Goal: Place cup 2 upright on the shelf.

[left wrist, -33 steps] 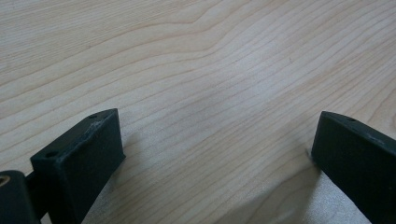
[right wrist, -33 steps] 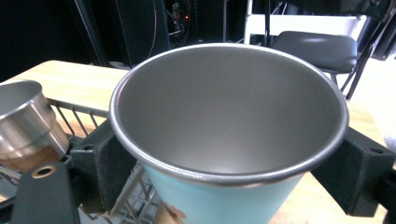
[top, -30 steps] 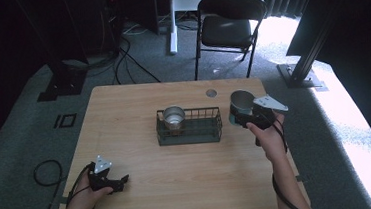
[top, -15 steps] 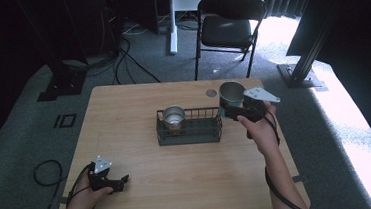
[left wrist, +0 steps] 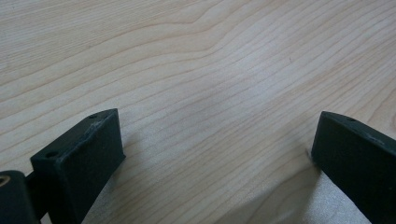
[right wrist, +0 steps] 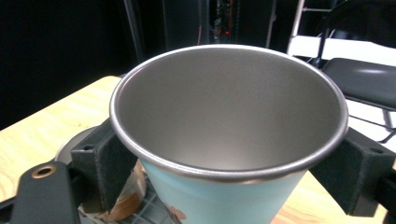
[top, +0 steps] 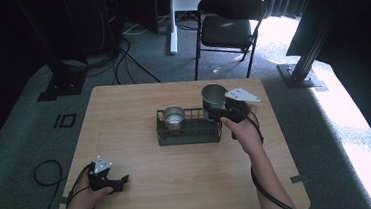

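Right gripper view: cup (right wrist: 229, 140) base cut off.

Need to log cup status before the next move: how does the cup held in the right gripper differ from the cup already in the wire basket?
The held cup is clamped by the right gripper above the wire basket's right end; the basket cup stands inside its left end. The held cup looks taller and has a light blue outside; the basket cup looks plain metal. Both stand upright with metal interiors.

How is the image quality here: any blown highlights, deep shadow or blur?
High view: sunlight blows out the floor at right, the room behind is near black, and the table is evenly lit. Left gripper view: wood grain sharp, jaws slightly soft. Right gripper view: cup sharp, background dark, chair glaring.
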Motion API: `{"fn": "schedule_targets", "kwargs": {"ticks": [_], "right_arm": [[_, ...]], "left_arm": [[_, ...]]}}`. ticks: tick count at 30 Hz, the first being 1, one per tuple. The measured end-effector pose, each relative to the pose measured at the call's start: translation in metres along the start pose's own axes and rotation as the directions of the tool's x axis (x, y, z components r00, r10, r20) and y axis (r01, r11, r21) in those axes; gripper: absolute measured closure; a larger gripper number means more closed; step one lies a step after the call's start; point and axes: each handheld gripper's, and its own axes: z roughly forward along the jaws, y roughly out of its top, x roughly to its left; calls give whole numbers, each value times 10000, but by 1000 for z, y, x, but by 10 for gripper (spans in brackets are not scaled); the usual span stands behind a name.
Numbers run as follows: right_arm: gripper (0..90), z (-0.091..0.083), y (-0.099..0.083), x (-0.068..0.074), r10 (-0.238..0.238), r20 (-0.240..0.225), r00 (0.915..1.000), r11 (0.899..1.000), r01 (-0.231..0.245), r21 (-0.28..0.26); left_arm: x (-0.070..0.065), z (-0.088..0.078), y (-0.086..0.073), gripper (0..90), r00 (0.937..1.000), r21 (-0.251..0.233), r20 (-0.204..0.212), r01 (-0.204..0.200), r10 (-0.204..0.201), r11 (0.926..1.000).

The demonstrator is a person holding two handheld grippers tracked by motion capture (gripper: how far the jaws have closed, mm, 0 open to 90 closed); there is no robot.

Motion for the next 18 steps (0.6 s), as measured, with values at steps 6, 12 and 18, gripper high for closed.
{"fn": "schedule_targets", "kwargs": {"ticks": [6,12,18], "right_arm": [[137,13,-11,8,-98,-167,9998,9996,103,276],[137,21,-22,11,-98,-136,9999,9990,104,436],[137,28,-36,12,-129,-122,9998,9979,136,630]], "left_arm": [[0,0,0,27,10000,-1,-6,-9,9,10000],[0,0,0,27,10000,-2,-3,9,-9,10000],[0,0,0,27,10000,-3,-2,13,-13,10000]]}}
